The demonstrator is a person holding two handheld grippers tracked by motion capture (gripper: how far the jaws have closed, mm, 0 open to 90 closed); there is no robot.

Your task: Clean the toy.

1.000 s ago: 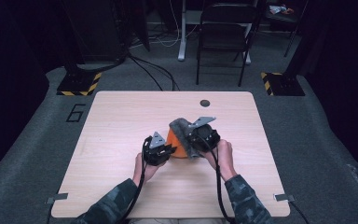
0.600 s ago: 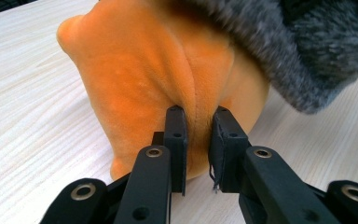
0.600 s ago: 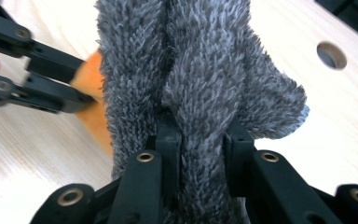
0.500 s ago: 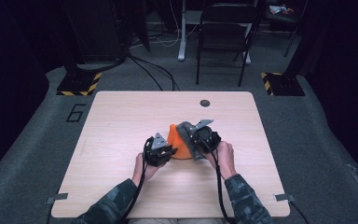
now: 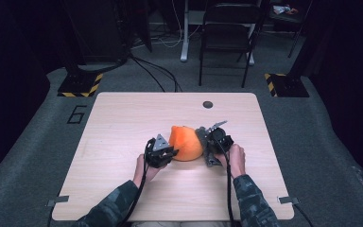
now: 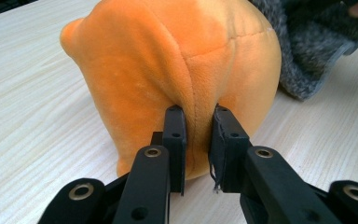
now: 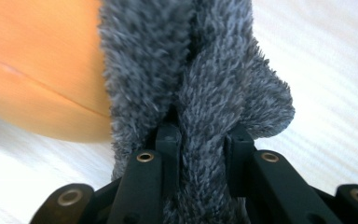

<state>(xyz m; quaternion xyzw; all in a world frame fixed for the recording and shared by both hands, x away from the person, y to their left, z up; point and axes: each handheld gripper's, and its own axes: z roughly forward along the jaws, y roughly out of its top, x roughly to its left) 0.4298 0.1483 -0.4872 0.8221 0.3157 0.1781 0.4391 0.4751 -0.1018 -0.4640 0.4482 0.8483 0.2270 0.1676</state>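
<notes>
An orange plush toy (image 5: 185,142) sits mid-table with a grey furry cloth (image 5: 202,135) hanging at its right side. My left gripper (image 5: 171,152) is at the toy's left; its jaws are shut on a pinched fold of the orange plush (image 6: 168,60), seen up close at the left gripper (image 6: 196,119). My right gripper (image 5: 209,143) is on the toy's right, and its jaws are shut on a bunch of the grey fur (image 7: 205,70). The right gripper (image 7: 200,133) has the orange body (image 7: 37,70) at its left. The grey cloth (image 6: 307,46) lies behind the toy.
The wooden table (image 5: 123,118) has a round dark cable hole (image 5: 208,104) near its far edge. Beyond the table stand a black folding chair (image 5: 229,28) and two yellow-and-black striped bases (image 5: 80,86), (image 5: 283,84). Cables run over the grey floor.
My right gripper has sunk toward the table with the grey fur, drawing it off the top of the orange toy to its right side. The left gripper has kept still.
</notes>
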